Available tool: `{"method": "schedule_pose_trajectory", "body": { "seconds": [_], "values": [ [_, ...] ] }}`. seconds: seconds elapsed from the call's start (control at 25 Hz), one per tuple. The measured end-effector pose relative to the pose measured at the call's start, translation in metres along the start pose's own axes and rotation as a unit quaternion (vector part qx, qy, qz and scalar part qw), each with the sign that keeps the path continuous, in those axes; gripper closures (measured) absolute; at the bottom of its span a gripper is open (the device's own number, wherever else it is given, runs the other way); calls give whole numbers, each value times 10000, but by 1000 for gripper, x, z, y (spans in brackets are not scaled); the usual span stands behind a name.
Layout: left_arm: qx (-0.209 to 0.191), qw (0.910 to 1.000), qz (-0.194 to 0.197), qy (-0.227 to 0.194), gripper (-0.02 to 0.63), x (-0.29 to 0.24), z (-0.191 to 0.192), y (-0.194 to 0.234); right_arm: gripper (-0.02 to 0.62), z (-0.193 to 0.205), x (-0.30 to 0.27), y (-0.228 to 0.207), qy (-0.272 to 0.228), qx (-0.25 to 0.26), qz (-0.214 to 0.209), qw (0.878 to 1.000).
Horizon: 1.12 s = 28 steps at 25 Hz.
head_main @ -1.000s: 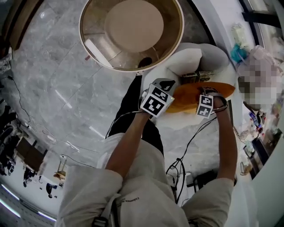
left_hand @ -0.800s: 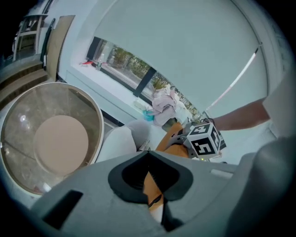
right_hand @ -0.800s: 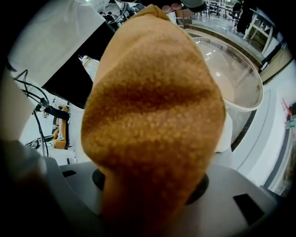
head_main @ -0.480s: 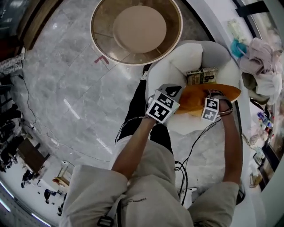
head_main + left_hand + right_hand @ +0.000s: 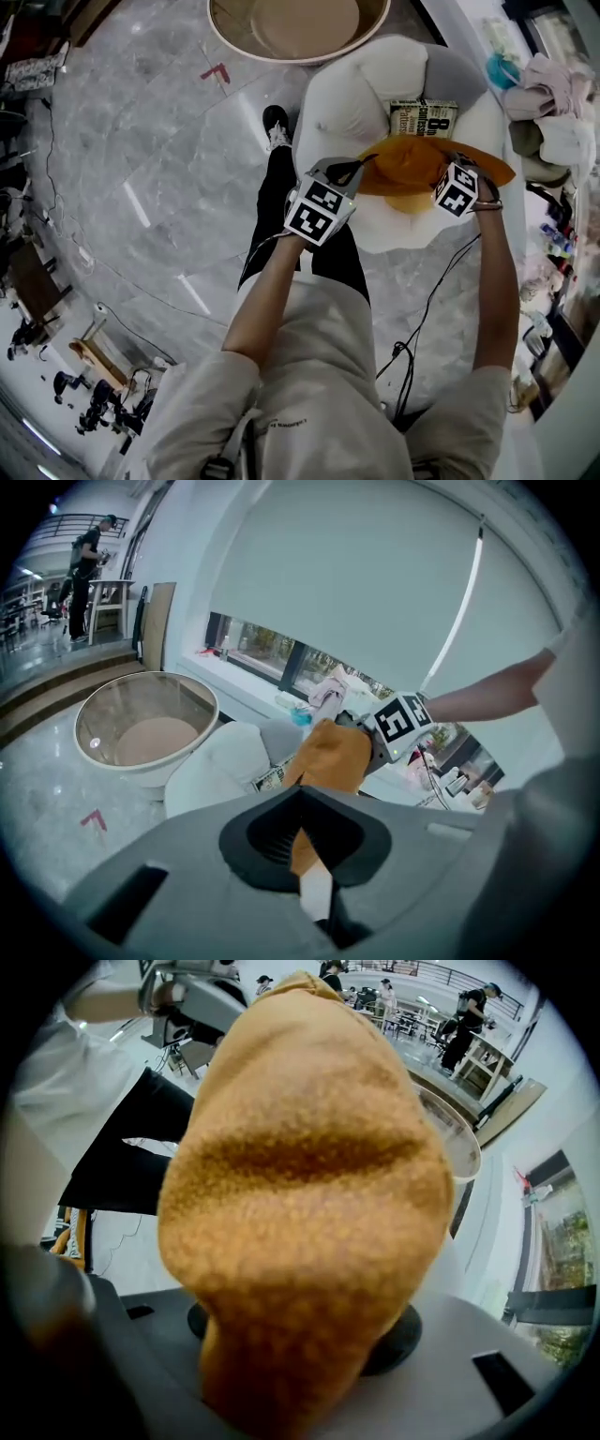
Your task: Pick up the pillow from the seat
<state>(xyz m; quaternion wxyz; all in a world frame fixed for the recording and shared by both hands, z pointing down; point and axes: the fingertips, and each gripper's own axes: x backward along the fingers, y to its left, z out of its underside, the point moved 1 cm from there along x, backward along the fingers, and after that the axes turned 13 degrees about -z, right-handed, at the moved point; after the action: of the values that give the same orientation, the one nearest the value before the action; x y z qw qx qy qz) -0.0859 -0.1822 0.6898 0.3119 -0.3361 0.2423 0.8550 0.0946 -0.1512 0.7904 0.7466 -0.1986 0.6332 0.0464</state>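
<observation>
- Floor point(image 5: 159, 141): grey marble, with open room to the left of the seat point(image 5: 342, 103) and in front of it. I judge there is space to bring the load back toward the body.
- Seat: white and padded, with a rounded back. The pillow point(image 5: 408, 173) is over its front edge, not lying flat on the cushion. In the left gripper view the pillow hangs in the air with the seat behind and below it, so the lift looks mostly done. I cannot tell whether the underside brushes the cushion.
- Table point(image 5: 300, 19): round, just beyond the seat and out of the lifting path.
- Pillow: orange and fuzzy, slung between the two grippers with one at each end. It is soft, so it will likely sag in the middle. Raising both ends evenly should keep it off the cushion.
- Left gripper point(image 5: 359, 171): angled downward, jaws clenched on a thin corner of the pillow's fabric. That bite looks slim. The hands should not pull apart, or the corner may slip out.
- Right gripper point(image 5: 446, 180): pointing down, jaws clamped on a fat fold of the pillow, which fills that gripper's view. This looks like the firmer hold, so it can carry most of the weight.
- Book point(image 5: 424, 117): lies at the back of the seat, just behind the pillow. Moving up and toward the body, not backward, should avoid dragging it.
</observation>
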Motion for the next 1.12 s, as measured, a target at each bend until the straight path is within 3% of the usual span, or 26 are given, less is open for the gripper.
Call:
{"method": "schedule_pose_trajectory", "body": {
  "seconds": [0.32, 0.6, 0.8, 1.0, 1.12],
  "values": [
    [-113, 9994, 233, -213, 597, 65, -13, -68, 362, 21, 20, 70, -81, -206, 254, 9994],
    [-101, 9995, 223, -218, 597, 105, -9, -79, 362, 9, 35, 106, 29, -433, 547, 9976],
    [-76, 9997, 230, -105, 597, 128, 7, -79, 362, 8, 52, 123, 53, -1029, 520, 9933],
    [-263, 9988, 389, -141, 597, 148, 8, -87, 362, 23, 71, 147, -414, -2314, 470, 9708],
    [-337, 9980, 483, -242, 597, 152, 1, -91, 362, 29, 78, 158, -1028, -3288, 571, 9370]
  ]
}}
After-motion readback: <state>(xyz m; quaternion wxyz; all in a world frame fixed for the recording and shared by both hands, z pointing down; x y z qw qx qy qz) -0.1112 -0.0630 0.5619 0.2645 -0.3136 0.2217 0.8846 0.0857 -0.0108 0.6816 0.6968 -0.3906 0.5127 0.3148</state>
